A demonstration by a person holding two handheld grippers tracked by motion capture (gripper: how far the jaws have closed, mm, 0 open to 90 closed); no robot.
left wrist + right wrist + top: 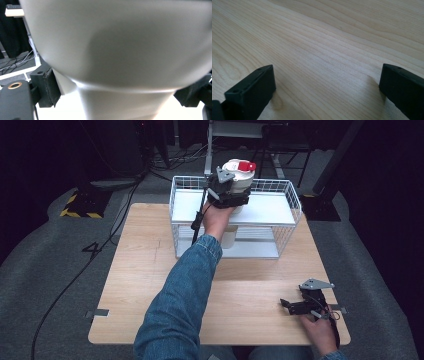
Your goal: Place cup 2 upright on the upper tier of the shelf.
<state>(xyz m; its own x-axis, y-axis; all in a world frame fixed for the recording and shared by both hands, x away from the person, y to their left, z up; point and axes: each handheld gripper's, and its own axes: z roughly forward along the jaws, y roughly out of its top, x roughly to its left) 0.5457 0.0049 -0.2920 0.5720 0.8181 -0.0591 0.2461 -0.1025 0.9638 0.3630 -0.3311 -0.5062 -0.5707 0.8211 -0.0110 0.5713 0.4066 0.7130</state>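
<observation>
The person's left arm stretches out over the table (150, 270) to the white wire rack (287, 195) at its far side. The left gripper (231, 190) is closed around a white tub (240, 179) with a red-and-white lid, and holds it just over the rack's top shelf. In the left gripper view the tub's pale wall (120, 50) looms very close, with a black pad (46, 87) pressed against it on one side and the other pad at the far edge of the picture, so the grip looks firm and low on the body. Whether the tub's base already touches the shelf I cannot tell; it looks to be hanging just above it or only just meeting it.

To me this is the placing or lifting step at the top shelf, with the tub near the back middle of it. The next move calls for keeping the tub upright, clearing the wire rim, and not loosening the jaws until the base sits flat.

The right gripper (295, 306) rests on the table near the front right corner, well apart from the rack. Its jaws stand wide open over bare wood (324, 50), holding nothing.
</observation>
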